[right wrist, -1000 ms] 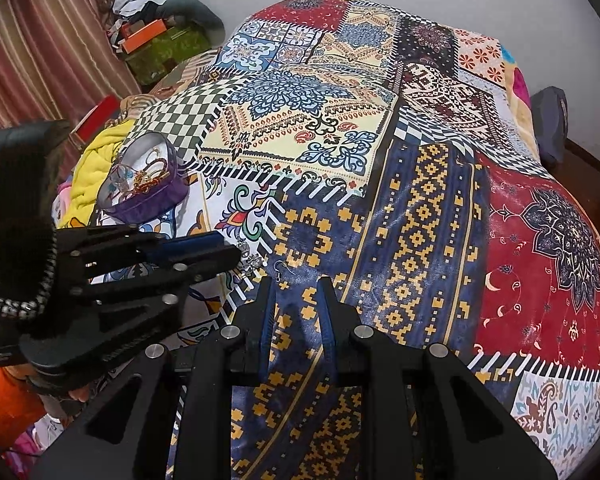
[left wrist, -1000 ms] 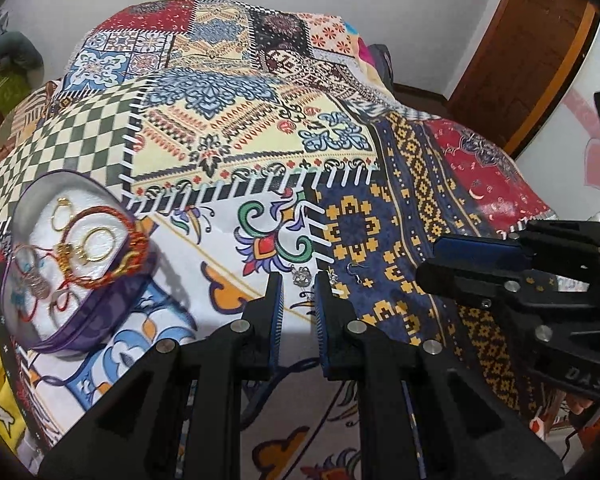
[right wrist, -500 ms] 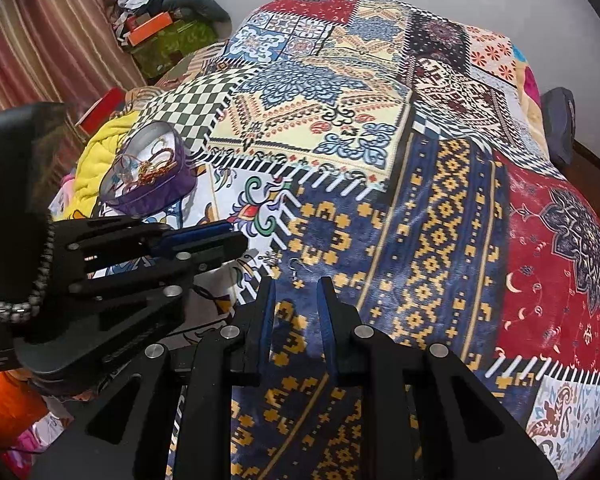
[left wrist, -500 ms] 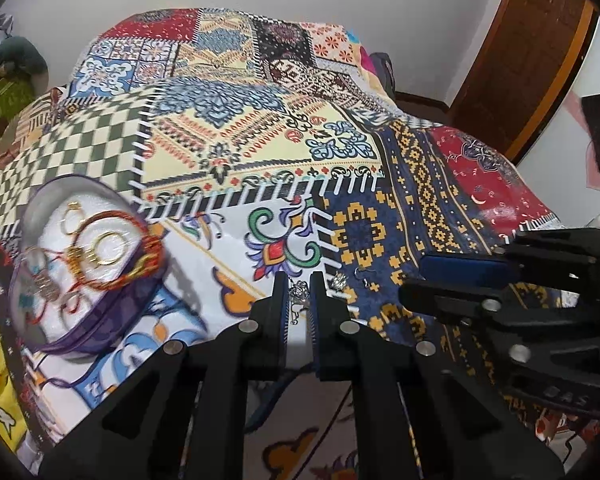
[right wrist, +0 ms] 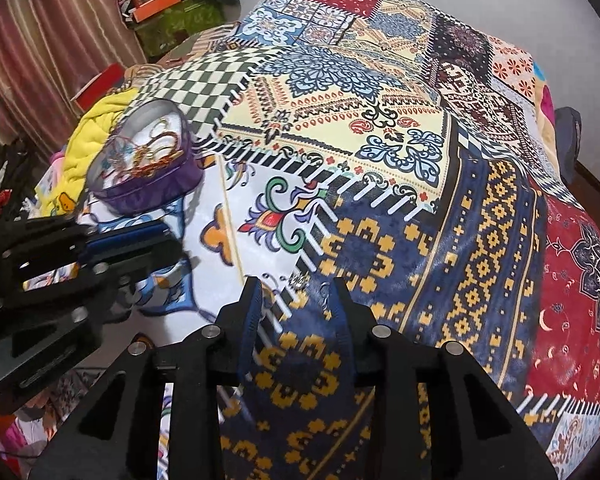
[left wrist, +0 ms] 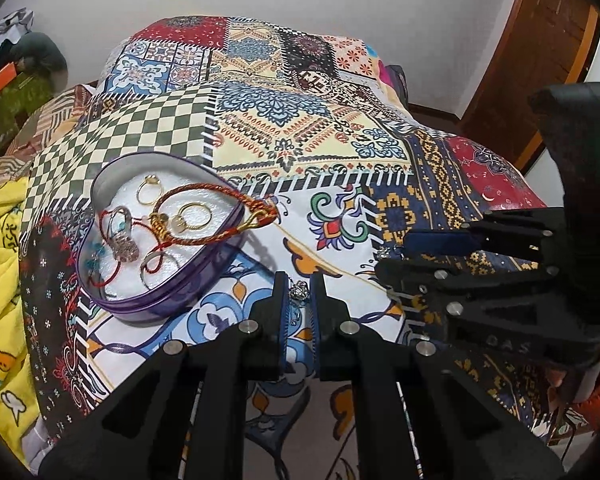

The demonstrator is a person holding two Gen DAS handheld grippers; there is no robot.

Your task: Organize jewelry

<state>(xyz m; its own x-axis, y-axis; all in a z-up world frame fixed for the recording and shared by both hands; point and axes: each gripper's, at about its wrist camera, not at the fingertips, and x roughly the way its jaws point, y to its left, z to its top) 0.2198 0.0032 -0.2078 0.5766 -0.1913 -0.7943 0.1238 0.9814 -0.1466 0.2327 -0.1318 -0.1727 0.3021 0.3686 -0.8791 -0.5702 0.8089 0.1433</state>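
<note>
A purple heart-shaped tin (left wrist: 168, 300) sits on the patchwork bedspread at my left, holding gold rings, a red cord bracelet (left wrist: 220, 216) and other pieces; it also shows in the right wrist view (right wrist: 156, 192). My left gripper (left wrist: 299, 292) is shut on a small silver earring (left wrist: 299, 291), just right of the tin. My right gripper (right wrist: 298, 292) is open over the blue and yellow patch, with a second silver earring (right wrist: 300, 279) and its hook lying on the cloth between its fingertips. That earring also shows in the left wrist view (left wrist: 382, 253).
The patchwork bedspread (right wrist: 380, 120) covers the whole bed. A yellow cloth (left wrist: 0, 260) lies off the left edge beside the tin. A wooden door (left wrist: 540, 60) stands at the far right, and boxes and clothes (right wrist: 172, 4) are piled at the back left.
My left gripper closed on the silver earring and shifted left towards the tin. My right gripper opened wider and moved down around the second earring.
</note>
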